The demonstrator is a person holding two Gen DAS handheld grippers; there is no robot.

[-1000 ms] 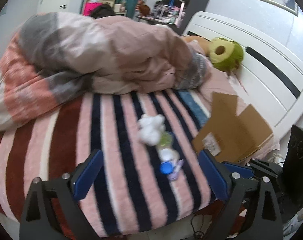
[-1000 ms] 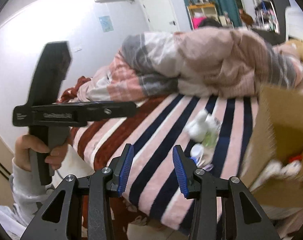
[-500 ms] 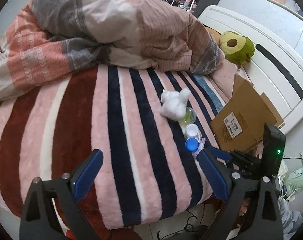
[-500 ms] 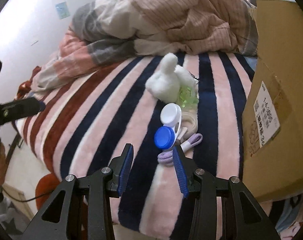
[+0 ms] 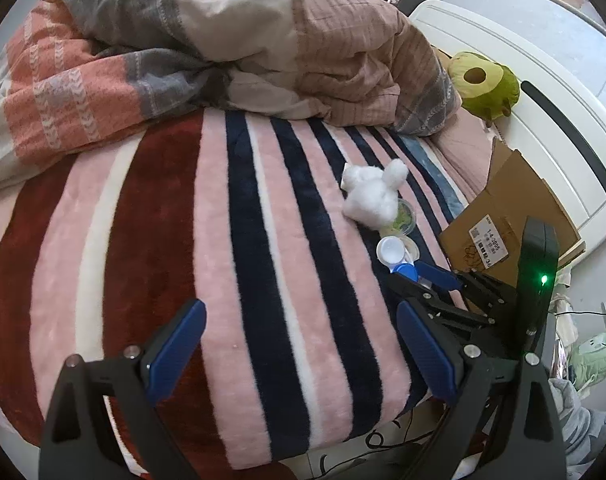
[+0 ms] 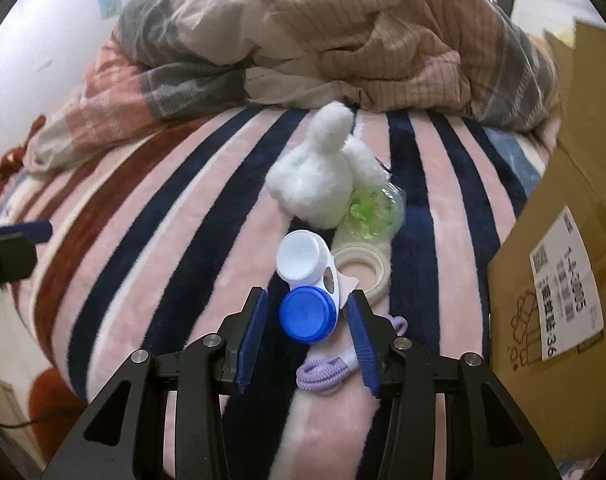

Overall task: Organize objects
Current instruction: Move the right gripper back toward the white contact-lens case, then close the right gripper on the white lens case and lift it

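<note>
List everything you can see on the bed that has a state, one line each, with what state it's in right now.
Contact lens case: lying flat, both caps on.
Tape roll: lying flat.
White plush toy: on its side, against the clear cup.
Clear cup: tipped over.
Cardboard box: flaps open.
Quilt: bunched up.
Right gripper: open, straddling the blue cap.
Left gripper: open, empty.

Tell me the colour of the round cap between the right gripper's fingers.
Blue cap; clearest in the right wrist view.

White shipping label (image 6: 567, 283) on the cardboard box (image 6: 583, 160): "1-4-3005", "36", other print illegible.
</note>
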